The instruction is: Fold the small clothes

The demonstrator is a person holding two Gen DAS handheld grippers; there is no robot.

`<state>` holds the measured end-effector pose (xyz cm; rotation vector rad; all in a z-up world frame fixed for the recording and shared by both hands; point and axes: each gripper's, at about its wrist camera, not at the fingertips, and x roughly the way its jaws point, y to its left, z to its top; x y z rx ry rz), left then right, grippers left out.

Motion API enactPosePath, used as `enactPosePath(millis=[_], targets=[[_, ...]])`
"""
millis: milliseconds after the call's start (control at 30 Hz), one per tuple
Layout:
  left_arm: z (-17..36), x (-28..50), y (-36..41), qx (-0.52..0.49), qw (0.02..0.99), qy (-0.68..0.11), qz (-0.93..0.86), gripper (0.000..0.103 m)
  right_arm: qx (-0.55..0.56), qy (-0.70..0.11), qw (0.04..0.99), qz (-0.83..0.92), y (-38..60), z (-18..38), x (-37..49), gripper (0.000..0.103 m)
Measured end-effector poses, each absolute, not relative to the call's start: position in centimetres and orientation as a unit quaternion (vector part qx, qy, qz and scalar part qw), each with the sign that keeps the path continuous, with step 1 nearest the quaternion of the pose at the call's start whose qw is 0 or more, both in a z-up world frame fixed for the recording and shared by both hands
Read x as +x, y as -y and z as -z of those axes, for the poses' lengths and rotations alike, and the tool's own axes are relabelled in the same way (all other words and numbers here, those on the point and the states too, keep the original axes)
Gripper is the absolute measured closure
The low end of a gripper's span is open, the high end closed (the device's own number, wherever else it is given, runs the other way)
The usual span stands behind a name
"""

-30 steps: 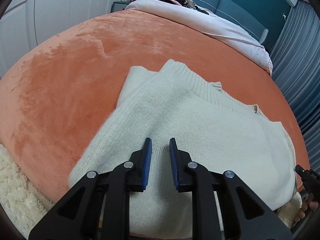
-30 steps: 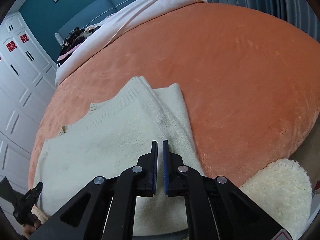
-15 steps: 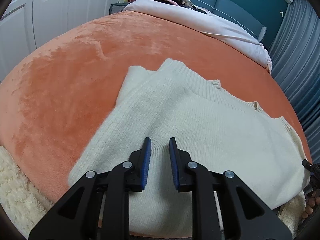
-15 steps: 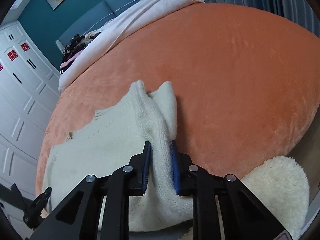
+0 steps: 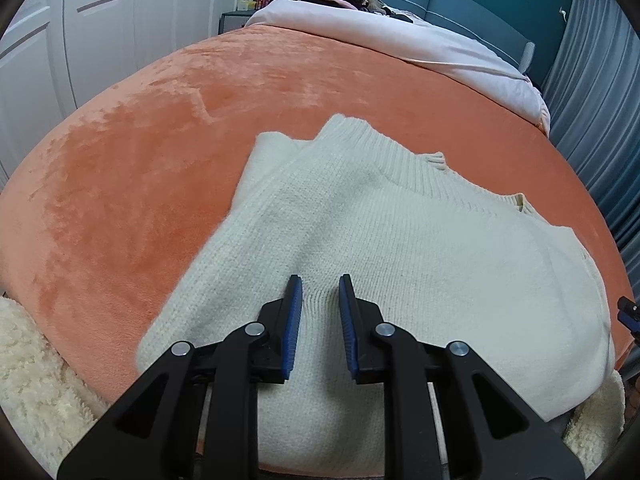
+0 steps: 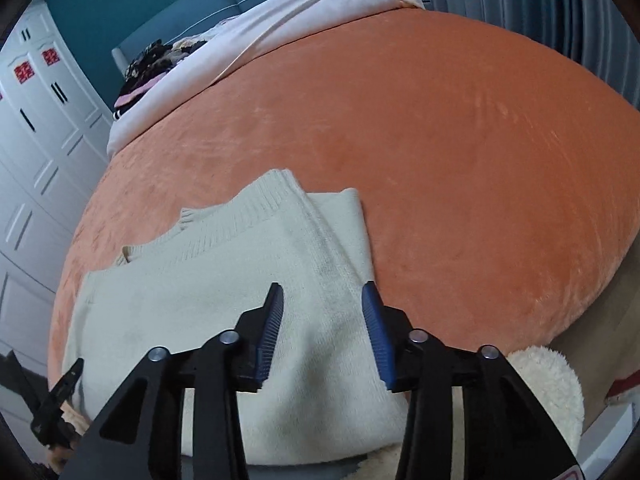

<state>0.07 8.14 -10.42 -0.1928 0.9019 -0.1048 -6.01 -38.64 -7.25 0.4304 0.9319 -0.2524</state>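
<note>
The cream knitted sweater (image 5: 400, 248) lies flat on the orange blanket (image 5: 140, 152) of the bed, near its close edge, with one side already turned in over the body so that a folded strip shows along its right edge in the right wrist view; the ribbed neckline points away toward the headboard.

The right gripper (image 6: 322, 300) has just been opening — its fingers stand well apart above that folded edge, the knit below them and not pinched; I judge the side fold on this flank has just been let go. The left gripper (image 5: 320, 292) hovers over the middle of the sweater with its fingers at a narrow gap, nothing caught between them.

The step in hand looks like the side folds; the next move probably calls for the opposite flank to be pinched at its edge and carried inward — cleanly, since the loose knit may drag and bunch.
</note>
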Motion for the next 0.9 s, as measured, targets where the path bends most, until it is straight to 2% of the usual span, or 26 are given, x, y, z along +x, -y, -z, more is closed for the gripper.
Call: enactPosePath(millis=[33,100,200,300,400,467,533,567,600,633,667,700,733,800,867,900], targets=[[10.4,0.1,-8.1,-0.093,0.894,-0.435,0.051,0.085,0.198,-0.455,0.860,0.121,38.5,7.7,-5.3,0.054],[10.4,0.0,-8.2,-0.096,0.893,-0.437,0.054,0.085,0.185,-0.487,0.844,0.124,38.0,9.7,-4.5,0.055],[10.3,0.1,-8.4,-0.097,0.891,-0.441,0.056,0.085,0.206,-0.466,0.854,0.110,37.8,8.4,-5.1,0.093],[10.3,0.2,-8.6,-0.104,0.889,-0.443,0.058,0.085,0.245,-0.426,0.864,0.109,39.7,6.8,-6.7,0.096],[10.4,0.2,-8.5,-0.102,0.890,-0.441,0.054,0.085,0.249,-0.493,0.827,0.105,41.2,11.5,-5.8,0.096],[10.4,0.3,-8.3,-0.096,0.890,-0.443,0.051,0.085,0.255,-0.486,0.830,0.103,41.4,10.7,-6.0,0.096],[9.8,0.6,-8.8,-0.117,0.880,-0.457,0.055,0.083,0.261,-0.474,0.835,0.099,41.2,8.9,-6.0,0.084],[9.3,0.8,-9.3,-0.138,0.873,-0.463,0.058,0.078,0.257,-0.463,0.843,0.096,41.0,8.0,-5.9,0.083],[8.8,1.0,-9.7,-0.157,0.869,-0.465,0.056,0.064,0.248,-0.456,0.850,0.090,40.8,7.3,-5.6,0.082],[8.1,1.2,-10.1,-0.175,0.870,-0.459,0.049,0.055,0.238,-0.451,0.856,0.084,40.7,6.5,-5.1,0.074],[7.3,1.6,-10.2,-0.181,0.874,-0.449,0.041,0.040,0.230,-0.447,0.860,0.084,40.5,6.1,-4.3,0.066],[6.7,2.3,-10.1,-0.176,0.879,-0.442,0.034,0.034,0.223,-0.445,0.863,0.088,40.8,6.0,-3.2,0.049],[6.1,3.2,-9.8,-0.165,0.884,-0.436,0.031,0.032,0.219,-0.448,0.862,0.091,40.8,6.2,-2.2,0.036],[5.8,5.5,-8.9,-0.150,0.883,-0.445,0.029,0.013,0.213,-0.471,0.851,0.098,40.6,7.4,0.4,0.031],[7.2,8.3,-8.4,-0.153,0.865,-0.477,0.033,0.014,0.220,-0.500,0.831,0.106,40.4,9.6,2.2,0.031],[8.2,9.5,-8.3,-0.152,0.856,-0.493,0.023,0.026,0.220,-0.509,0.826,0.106,39.9,10.0,2.6,0.035]])
